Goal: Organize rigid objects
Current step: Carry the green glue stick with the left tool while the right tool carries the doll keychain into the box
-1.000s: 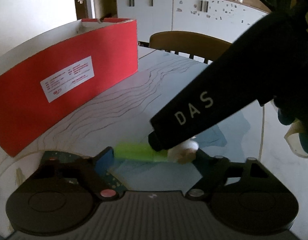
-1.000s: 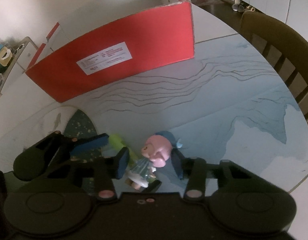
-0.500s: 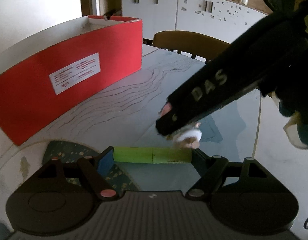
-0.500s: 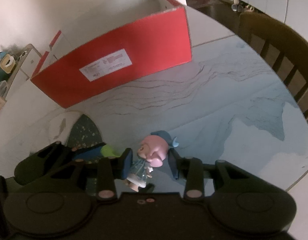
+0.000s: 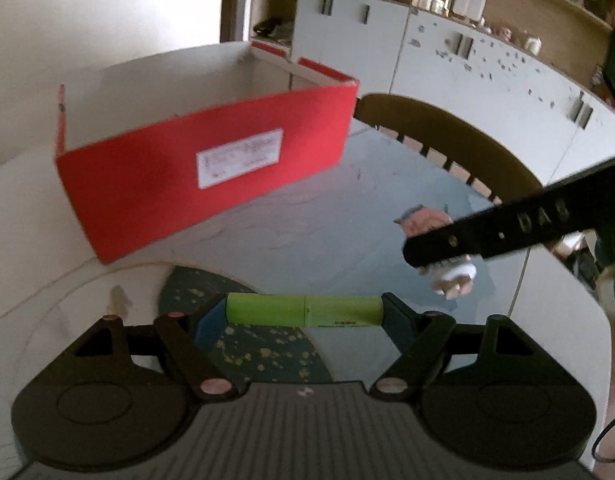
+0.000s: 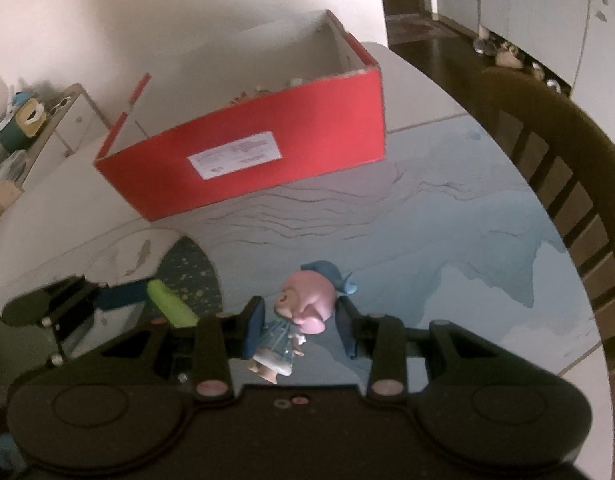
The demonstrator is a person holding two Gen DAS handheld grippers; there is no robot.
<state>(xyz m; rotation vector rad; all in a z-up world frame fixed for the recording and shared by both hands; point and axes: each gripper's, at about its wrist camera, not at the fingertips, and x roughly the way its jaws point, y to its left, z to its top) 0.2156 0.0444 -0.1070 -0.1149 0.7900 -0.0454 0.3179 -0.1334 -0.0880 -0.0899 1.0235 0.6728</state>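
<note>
Left gripper (image 5: 305,312): jaws spread wide yet clamped end to end on the green tube (image 5: 305,311), held level above the table (image 5: 307,232)
Right gripper (image 6: 301,326): jaws nearly closed, pinching the pink doll (image 6: 303,300) by its body, head poking out toward 12 o'clock
Box (image 6: 267,156): red, open-topped, at 11 o'clock from the right gripper and 10 to 11 o'clock from the left; a few small things seem to lie inside, too blurred to name
Step in hand, as I judge it: carrying both items to the box
Doing it well: clear the near red wall before going over, keep the tube level, lower before letting go, one gripper at a time so they don't knock
Risk: the tube is held only at its tips and may slip
</note>
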